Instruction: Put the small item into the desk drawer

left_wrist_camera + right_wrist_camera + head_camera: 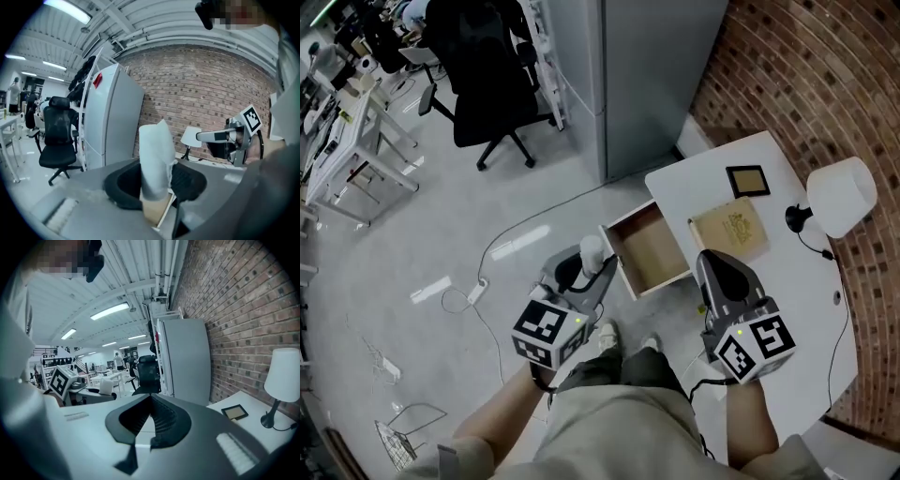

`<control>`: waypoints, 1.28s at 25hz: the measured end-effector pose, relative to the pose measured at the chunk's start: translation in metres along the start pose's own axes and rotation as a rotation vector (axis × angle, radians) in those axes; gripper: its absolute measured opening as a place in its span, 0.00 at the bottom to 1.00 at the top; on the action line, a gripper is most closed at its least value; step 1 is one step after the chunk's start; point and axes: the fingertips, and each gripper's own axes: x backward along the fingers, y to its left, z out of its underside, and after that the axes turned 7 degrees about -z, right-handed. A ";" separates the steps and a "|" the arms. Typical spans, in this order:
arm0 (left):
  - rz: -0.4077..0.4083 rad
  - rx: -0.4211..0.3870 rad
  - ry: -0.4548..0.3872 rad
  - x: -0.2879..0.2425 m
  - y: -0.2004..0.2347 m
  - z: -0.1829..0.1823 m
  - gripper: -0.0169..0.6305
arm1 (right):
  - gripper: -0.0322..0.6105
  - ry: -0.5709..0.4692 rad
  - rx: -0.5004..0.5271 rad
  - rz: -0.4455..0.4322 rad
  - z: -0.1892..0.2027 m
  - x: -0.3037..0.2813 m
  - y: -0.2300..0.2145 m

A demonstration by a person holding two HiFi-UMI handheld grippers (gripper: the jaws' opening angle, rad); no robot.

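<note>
The small item (592, 251) is a pale, soft white piece standing upright between the jaws of my left gripper (588, 269), which is shut on it. It hangs above the floor just left of the open desk drawer (661, 277), whose brown inside shows nothing in it. In the left gripper view the small item (157, 154) fills the middle, with the left gripper (155, 187) pressing on both sides. My right gripper (706, 258) is over the front of the white desk (712, 173), beside the drawer. In its own view the right gripper (149, 405) is shut on nothing.
On the desk lie a tan book (730, 231), a small dark picture frame (747, 180) and a white lamp (840, 195) with its cord. A grey cabinet (647, 75) stands behind the drawer, a black office chair (487, 84) further off. Cables (478, 291) trail on the floor.
</note>
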 end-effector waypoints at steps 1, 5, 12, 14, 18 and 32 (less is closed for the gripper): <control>-0.003 0.029 0.014 -0.011 0.005 0.010 0.25 | 0.05 0.014 -0.005 0.002 0.007 -0.007 -0.006; -0.018 0.134 0.088 -0.060 0.021 0.051 0.25 | 0.05 0.064 -0.030 0.004 0.040 -0.036 -0.029; -0.015 0.250 0.201 -0.151 0.025 0.139 0.25 | 0.05 0.154 -0.074 0.002 0.115 -0.081 -0.072; -0.016 0.298 0.233 -0.178 0.024 0.166 0.25 | 0.05 0.169 -0.088 -0.001 0.134 -0.091 -0.080; -0.029 0.386 0.300 -0.224 0.023 0.222 0.25 | 0.05 0.203 -0.106 0.000 0.175 -0.106 -0.092; 0.023 0.552 0.460 -0.323 -0.002 0.359 0.25 | 0.05 0.246 -0.109 0.075 0.270 -0.133 -0.125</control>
